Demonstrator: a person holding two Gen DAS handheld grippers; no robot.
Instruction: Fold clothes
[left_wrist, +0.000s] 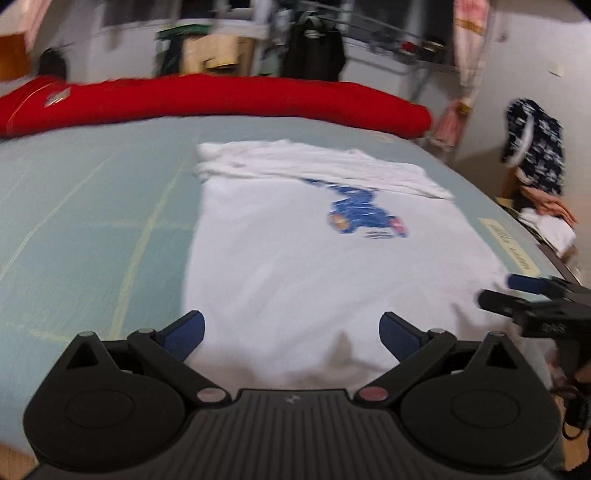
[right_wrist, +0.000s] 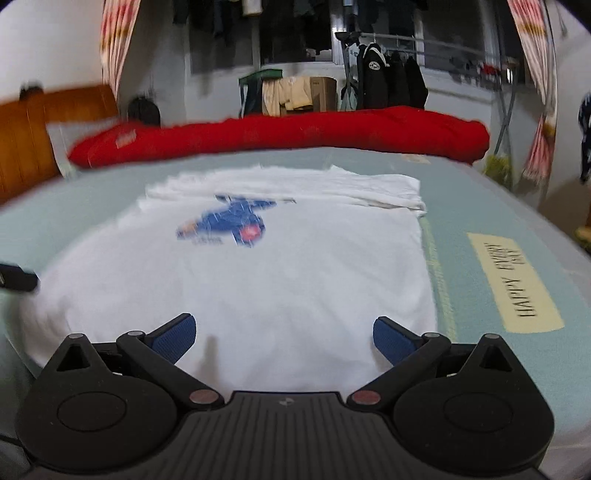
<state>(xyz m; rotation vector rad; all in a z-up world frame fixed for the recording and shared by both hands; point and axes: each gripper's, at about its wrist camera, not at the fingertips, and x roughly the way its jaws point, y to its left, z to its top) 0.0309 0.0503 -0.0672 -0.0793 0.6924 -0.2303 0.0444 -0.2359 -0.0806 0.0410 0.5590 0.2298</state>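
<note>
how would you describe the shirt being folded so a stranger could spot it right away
Start at the bed with the pale green sheet and the long red cushion along its far edge. The white t-shirt lies spread in the middle, its far end already folded over. It is the only white thing on the bed and carries a blue print.

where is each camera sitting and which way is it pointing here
Left wrist: rides on the left gripper at the near hem, looking along the white t-shirt across the bed toward the red bolster; its own open blue-padded fingers show, and the right gripper at right.
Right wrist: rides on the right gripper, same direction, nearer the yellow label; its own open fingers show, the left gripper's tip at left.
Shared: shirt, blue print, bolster, bed.
</note>
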